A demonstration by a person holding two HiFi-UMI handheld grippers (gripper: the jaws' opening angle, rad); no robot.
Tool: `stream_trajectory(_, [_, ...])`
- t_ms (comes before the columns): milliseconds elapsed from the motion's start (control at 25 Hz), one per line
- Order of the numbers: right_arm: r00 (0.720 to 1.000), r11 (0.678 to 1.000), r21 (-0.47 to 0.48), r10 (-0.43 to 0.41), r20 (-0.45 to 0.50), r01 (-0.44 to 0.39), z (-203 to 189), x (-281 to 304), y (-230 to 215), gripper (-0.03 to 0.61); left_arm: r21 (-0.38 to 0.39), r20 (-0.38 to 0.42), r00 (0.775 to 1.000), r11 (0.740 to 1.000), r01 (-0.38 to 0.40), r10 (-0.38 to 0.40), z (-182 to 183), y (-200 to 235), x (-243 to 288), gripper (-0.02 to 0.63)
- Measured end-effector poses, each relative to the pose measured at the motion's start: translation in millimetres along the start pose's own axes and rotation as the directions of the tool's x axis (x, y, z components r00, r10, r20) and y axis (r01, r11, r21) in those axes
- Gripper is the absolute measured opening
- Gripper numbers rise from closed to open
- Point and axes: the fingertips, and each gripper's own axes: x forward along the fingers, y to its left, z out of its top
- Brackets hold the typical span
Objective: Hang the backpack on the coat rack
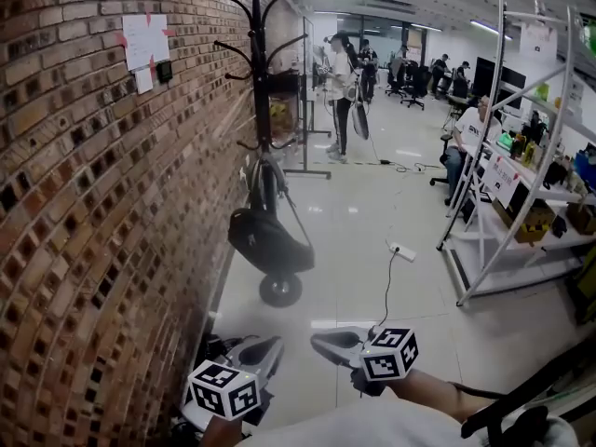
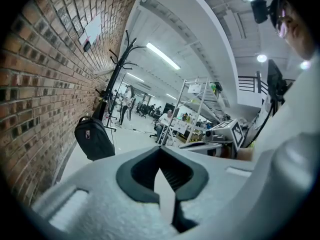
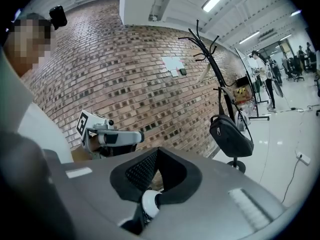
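Brick wall [image 1: 84, 203] closes the whole left side of the head view, and the coat rack [image 1: 257, 73] stands just off it on a round base. The backpack [image 1: 270, 240] hangs low on the rack's pole, clear of the glossy pale floor [image 1: 372, 203], with its straps running up toward the lower hooks. Between the rack and the white shelving unit [image 1: 494, 156] on the right lies a wide open lane of floor, crossed only by a power strip [image 1: 402, 250] and its cable. People stand and sit far down the room. The left gripper [image 1: 268, 347] and right gripper [image 1: 323, 341] sit side by side at the bottom edge, well apart from the backpack.

In the left gripper view, the jaws are pressed together at their tips with nothing between them. The backpack [image 2: 94, 138] hangs ahead on the left, close to the bricks, with bare floor to its right as far as the shelving.

In the right gripper view, the jaws meet tip to tip and pinch nothing. The left gripper [image 3: 107, 136] shows in front of the wall, and the backpack [image 3: 231, 136] hangs on the rack above its base, with bright floor beyond.
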Motion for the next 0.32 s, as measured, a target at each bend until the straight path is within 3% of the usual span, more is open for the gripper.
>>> stream_trajectory(320, [1.000,1.000,-0.007,0.002,-0.001,-0.002,-2.4,-6.4,-5.9,-0.002,0.000,0.003,1.000,1.000,-0.003,0.003,-3.5,-5.5,3.8,0.002])
